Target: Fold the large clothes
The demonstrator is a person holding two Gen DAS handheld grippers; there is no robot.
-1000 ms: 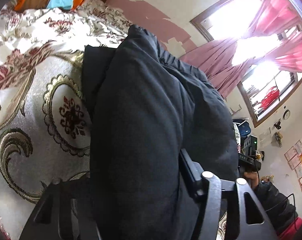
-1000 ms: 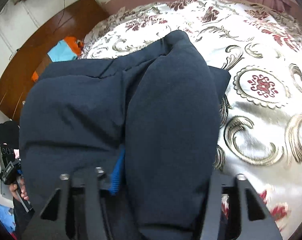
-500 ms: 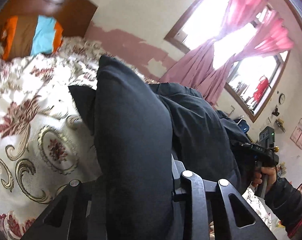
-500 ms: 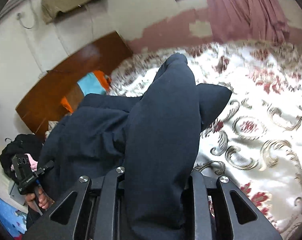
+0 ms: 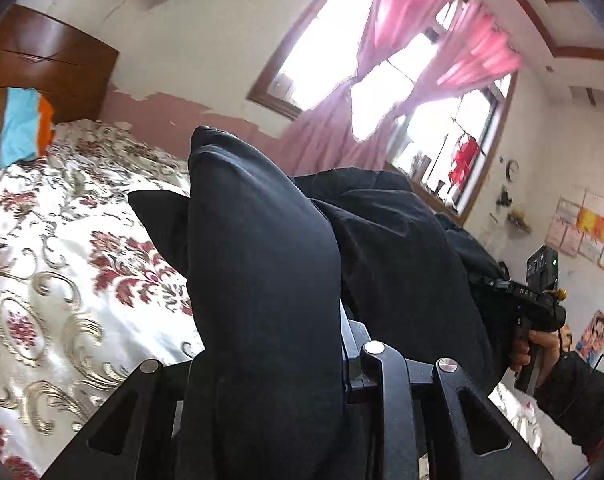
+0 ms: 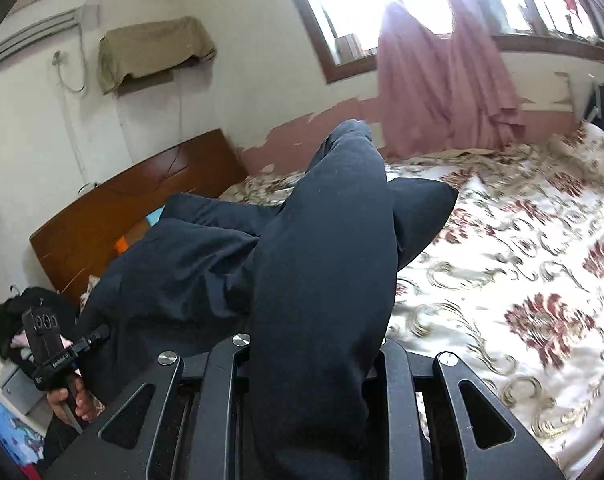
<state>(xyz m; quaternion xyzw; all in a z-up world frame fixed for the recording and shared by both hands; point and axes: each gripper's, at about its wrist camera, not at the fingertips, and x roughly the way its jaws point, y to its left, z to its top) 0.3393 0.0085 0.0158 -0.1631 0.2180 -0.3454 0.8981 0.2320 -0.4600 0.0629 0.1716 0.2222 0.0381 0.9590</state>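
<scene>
1. My left claw (image 5: 261, 364) is clamped on a thick bunched fold of the dark garment (image 5: 382, 248); its jaws have just been closing. A bunch this bulky could creep out as the weight pulls.
2. My right claw (image 6: 314, 360) is likewise clamped on another bunch, its jaws also just closed. If 1 side slips, the cloth swings and the fold goes crooked.
3. The garment hangs between both claws above the bed (image 6: 522, 280), its far end drooping to the bedspread; dragging could rumple it.
4. Pulling the claws apart unevenly would twist the span between them.
</scene>
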